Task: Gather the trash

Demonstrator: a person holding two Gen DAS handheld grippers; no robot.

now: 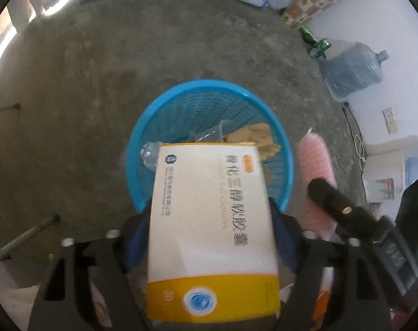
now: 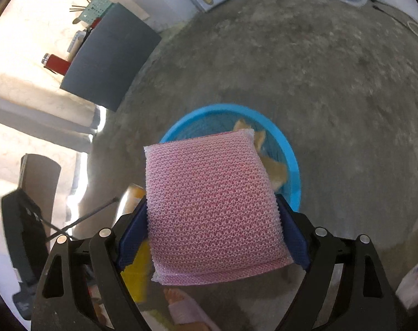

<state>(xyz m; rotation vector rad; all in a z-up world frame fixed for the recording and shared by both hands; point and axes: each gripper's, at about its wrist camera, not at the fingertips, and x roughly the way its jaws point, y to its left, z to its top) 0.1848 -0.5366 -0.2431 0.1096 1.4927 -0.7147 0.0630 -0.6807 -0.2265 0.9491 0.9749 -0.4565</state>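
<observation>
Both my grippers grip trash above the blue basket (image 1: pixel 287 162): left gripper (image 1: pixel 209 237) a medicine box (image 1: pixel 211 220), right gripper (image 2: pixel 213 231) a pink sponge (image 2: pixel 211 207).

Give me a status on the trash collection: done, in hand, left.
Done: the blue basket already holds crumpled brown paper and a clear plastic bottle. In hand: the left gripper holds a medicine box, the right gripper a pink scouring pad, both above the basket. Left: dropping both in.
</observation>
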